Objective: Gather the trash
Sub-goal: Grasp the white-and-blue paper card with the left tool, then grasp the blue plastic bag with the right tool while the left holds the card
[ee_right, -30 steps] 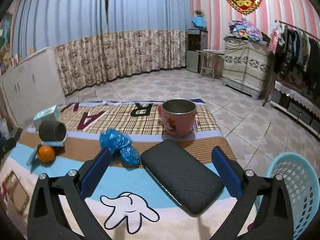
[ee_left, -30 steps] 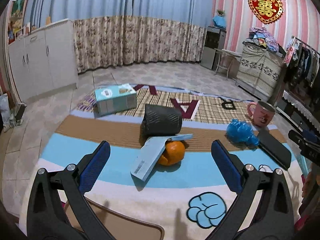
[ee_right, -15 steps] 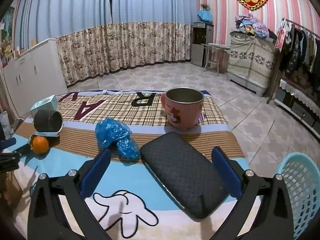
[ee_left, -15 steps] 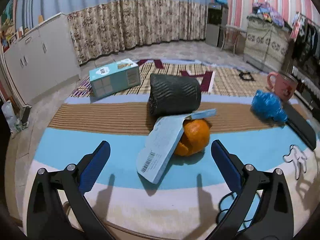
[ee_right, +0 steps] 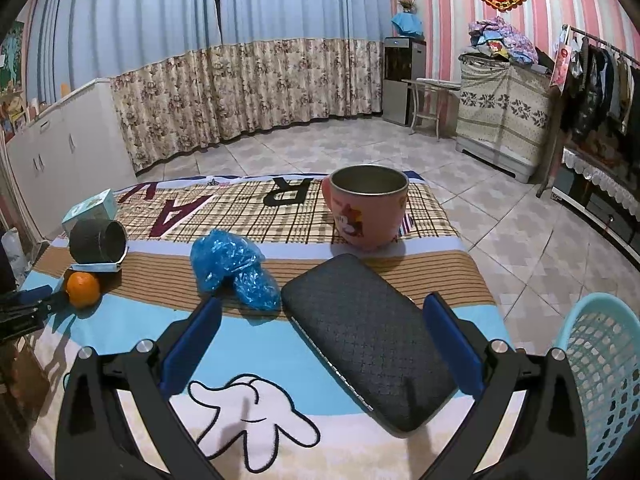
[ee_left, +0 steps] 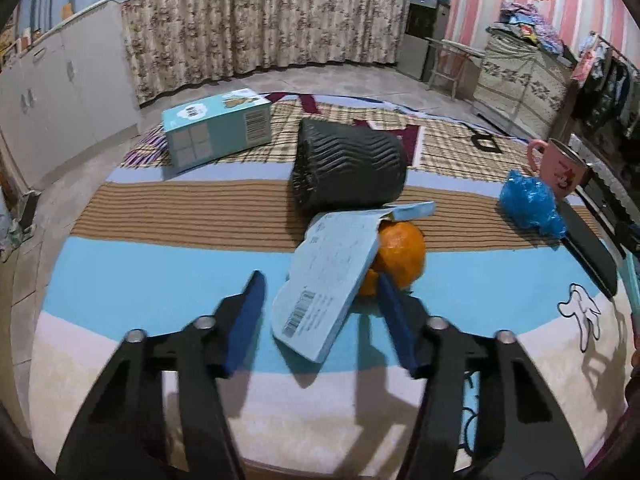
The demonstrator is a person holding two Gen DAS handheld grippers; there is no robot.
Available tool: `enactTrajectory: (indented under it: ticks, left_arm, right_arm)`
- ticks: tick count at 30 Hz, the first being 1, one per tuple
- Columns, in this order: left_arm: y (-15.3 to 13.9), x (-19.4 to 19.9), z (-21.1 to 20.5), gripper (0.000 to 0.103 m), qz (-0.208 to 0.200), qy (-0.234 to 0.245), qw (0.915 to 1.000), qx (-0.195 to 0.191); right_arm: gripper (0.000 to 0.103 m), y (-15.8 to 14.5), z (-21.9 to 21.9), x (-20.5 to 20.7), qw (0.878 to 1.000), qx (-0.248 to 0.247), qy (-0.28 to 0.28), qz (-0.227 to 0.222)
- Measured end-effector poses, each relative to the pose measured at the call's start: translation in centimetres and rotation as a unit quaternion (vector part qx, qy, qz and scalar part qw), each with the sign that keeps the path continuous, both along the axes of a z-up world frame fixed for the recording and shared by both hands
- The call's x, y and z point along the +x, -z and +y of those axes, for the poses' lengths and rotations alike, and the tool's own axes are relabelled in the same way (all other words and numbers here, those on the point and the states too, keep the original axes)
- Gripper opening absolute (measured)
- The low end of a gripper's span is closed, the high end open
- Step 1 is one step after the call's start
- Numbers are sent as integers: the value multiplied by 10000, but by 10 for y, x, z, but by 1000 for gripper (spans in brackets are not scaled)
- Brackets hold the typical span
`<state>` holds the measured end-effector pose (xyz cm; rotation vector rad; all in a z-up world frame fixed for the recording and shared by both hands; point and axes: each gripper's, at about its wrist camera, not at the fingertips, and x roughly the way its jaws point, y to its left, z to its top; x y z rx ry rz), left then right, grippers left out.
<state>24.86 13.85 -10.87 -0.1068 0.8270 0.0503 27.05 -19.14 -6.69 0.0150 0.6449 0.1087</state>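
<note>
A flattened light-blue carton (ee_left: 328, 276) with a barcode leans on an orange (ee_left: 400, 256) on the mat. My left gripper (ee_left: 320, 280) straddles the carton's near end and its jaws are closing. A small gap still shows on each side, so the pads do not press on it. A crumpled blue plastic bag (ee_right: 232, 264) lies further right. My right gripper (ee_right: 322, 302) hangs open just in front of that bag and over the near part of a black quilted pouch (ee_right: 368, 356), holding nothing.
A black ribbed cup (ee_left: 348, 168) lies on its side behind the orange, with a teal box (ee_left: 216, 128) behind it. A pink mug (ee_right: 368, 204) stands beyond the pouch. A light-blue mesh basket (ee_right: 600, 376) sits off the mat's right edge. Cabinets line the left wall.
The left gripper came down and closer to the carton, and its fingers narrowed from wide apart to either side of it. The right gripper's view barely shifted.
</note>
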Motion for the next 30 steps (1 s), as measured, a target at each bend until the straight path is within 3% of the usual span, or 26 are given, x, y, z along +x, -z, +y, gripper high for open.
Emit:
enactTrajectory:
  ticks: [6, 15, 30]
  left_arm:
    - [-1, 1, -2, 28, -33, 220, 9997, -104]
    - [-16, -4, 12, 7, -278, 39, 9991, -320]
    - [-54, -15, 1, 7, -923, 76, 9956, -136]
  right_arm:
    - [98, 5, 3, 0, 10000, -5, -45, 47]
    - [98, 8, 7, 1, 9999, -71, -73, 102]
    - [98, 12, 30, 2, 9992, -320, -225, 123]
